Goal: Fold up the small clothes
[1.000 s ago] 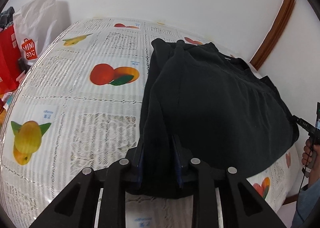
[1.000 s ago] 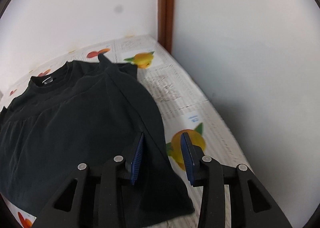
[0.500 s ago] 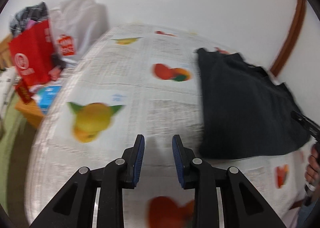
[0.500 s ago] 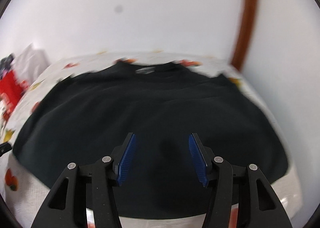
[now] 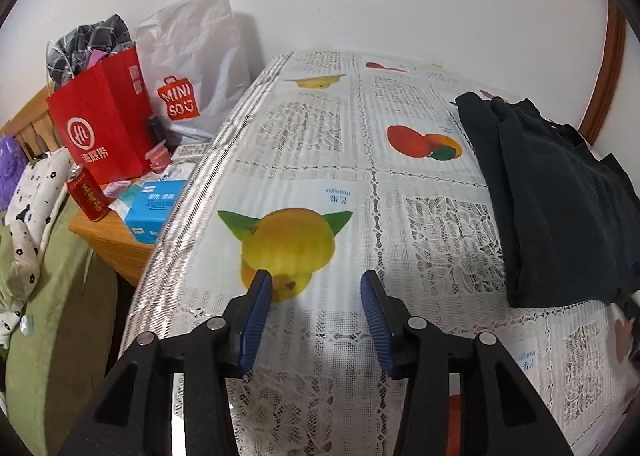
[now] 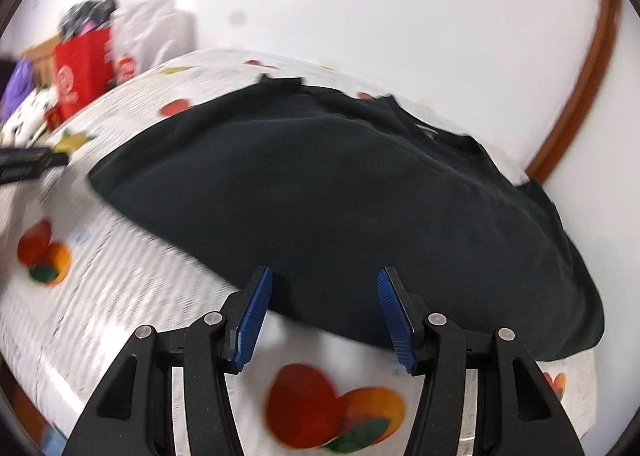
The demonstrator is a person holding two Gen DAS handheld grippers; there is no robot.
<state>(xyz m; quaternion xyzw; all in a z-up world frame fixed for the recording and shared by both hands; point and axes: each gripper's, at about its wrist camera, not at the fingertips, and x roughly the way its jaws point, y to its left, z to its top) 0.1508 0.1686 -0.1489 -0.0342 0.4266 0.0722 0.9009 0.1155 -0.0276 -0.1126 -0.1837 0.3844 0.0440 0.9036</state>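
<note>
A black shirt (image 5: pixel 560 196) lies folded on the fruit-print tablecloth (image 5: pixel 320 160), at the right in the left wrist view. In the right wrist view the shirt (image 6: pixel 340 196) spreads across the middle. My left gripper (image 5: pixel 316 296) is open and empty over bare cloth, well left of the shirt. My right gripper (image 6: pixel 324 300) is open and empty, its blue pads (image 6: pixel 394 312) just above the shirt's near edge. The left gripper's tip (image 6: pixel 28 164) shows at the left edge of the right wrist view.
Left of the table stand a red paper bag (image 5: pixel 100 124), a white Miniso bag (image 5: pixel 192 68), a red can (image 5: pixel 86 194) and a blue box (image 5: pixel 154 208) on a wooden stand. White walls and a brown trim (image 5: pixel 604 72) bound the far side.
My left gripper let go of the shirt's edge, opened and swung left over bare tablecloth. My right gripper opened wider and swung left from the shirt's right edge to face its near edge.
</note>
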